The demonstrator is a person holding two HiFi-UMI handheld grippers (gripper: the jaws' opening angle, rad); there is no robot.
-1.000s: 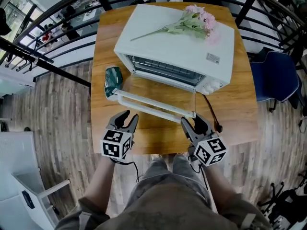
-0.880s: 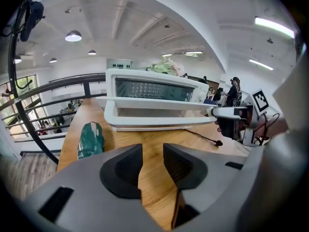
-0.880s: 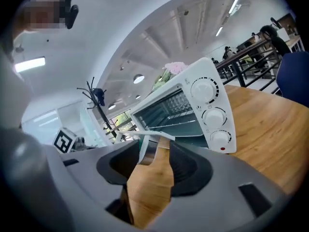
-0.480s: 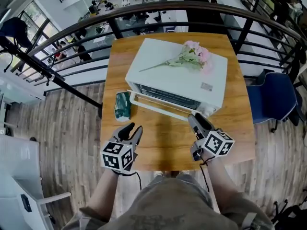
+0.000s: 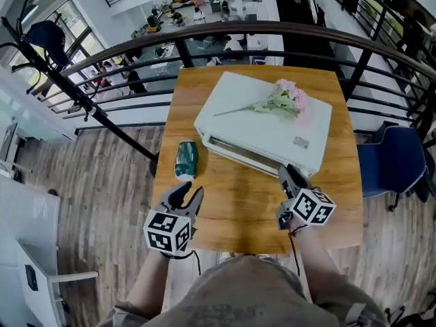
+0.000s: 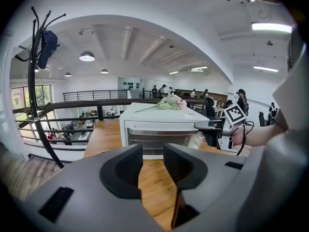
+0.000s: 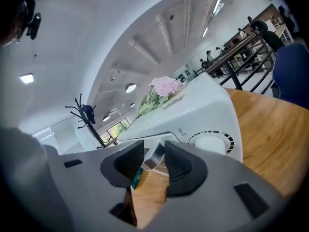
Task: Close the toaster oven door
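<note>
- The left gripper [image 5: 189, 195] hovers over the near left edge of the wooden table [image 5: 238, 206]. Its jaws are spread, and only bare wood shows through the gap.
- The right gripper [image 5: 287, 172] is over the right part of the table, with its tips just in front of the right front corner of the toaster oven [image 5: 272, 131]. Its jaws are closing with nothing between the pads. The corner of the oven door [image 6: 157, 138] shows past the gap.
- A green packet [image 5: 185, 159] lies near the table's left edge, beyond the left gripper. It is close to the oven's left front corner but apart from it.
- The white toaster oven sits askew on the far half of the table, its front turned toward the near left corner. The door stands up against the front with its handle along the top. The views do not show whether it is fully shut.
- A round dial [image 7: 210, 141] sits at the right end of the oven's front.
- A spray of pink flowers [image 5: 286, 99] lies on top of the oven, blooms toward the table's far right corner and stem pointing left.
- A black railing [image 5: 225, 33] curves past the far edge, and a blue chair [image 5: 385, 165] stands off the right edge.
</note>
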